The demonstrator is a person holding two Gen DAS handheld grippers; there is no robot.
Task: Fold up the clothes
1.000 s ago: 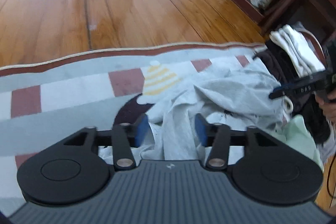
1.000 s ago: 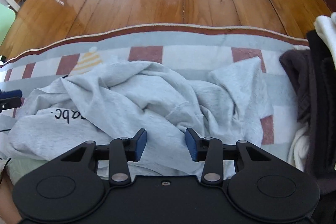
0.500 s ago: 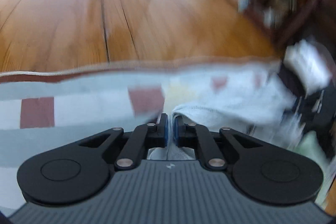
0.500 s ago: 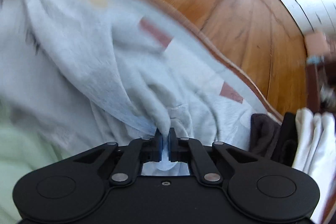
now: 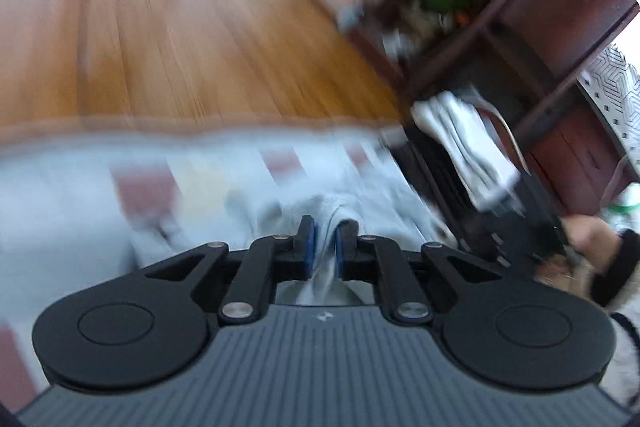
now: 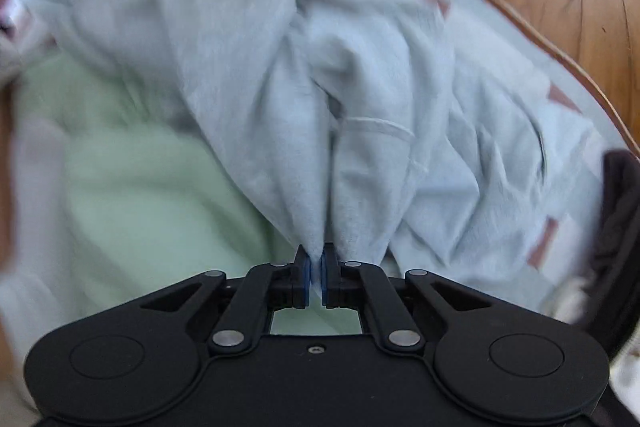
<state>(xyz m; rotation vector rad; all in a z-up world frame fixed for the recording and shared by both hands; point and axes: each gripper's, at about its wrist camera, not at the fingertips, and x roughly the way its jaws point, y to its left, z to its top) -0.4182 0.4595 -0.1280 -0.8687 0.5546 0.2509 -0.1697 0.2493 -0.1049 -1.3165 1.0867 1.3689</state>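
My left gripper (image 5: 323, 247): its 2 blue pads are pinched on a bunch of the grey top (image 5: 352, 215). A thin strip of cloth runs down between them.
My right gripper (image 6: 316, 267): its 2 pads are squeezed tight on another bunch of the same grey top (image 6: 360, 99). The cloth fans out from the pinch.
My right hand (image 5: 588, 243): I see it far right in the left view, but it is blurry.
Where the top is: it hangs from my 2 grippers above the rug (image 6: 500, 39), and its far part looks like it rests on the rug. A light green cloth (image 6: 152, 187) lies under it on the left.
How far along: I think the top is not folded now. It is crumpled with lots of wrinkles, and I see no flat fold in it. It needs to be laid flat and then folded.
Other clothes: some white clothes (image 5: 464, 143) lie folded on dark ones near the brown shelf (image 5: 560, 15). A dark cloth (image 6: 616, 227) sits at the right edge.
Which way it points: I cannot tell the neck from the hem, as the pictures are too blurry.
Long way: the cloth stretches from my right pinch up and away, toward the rug's edge.
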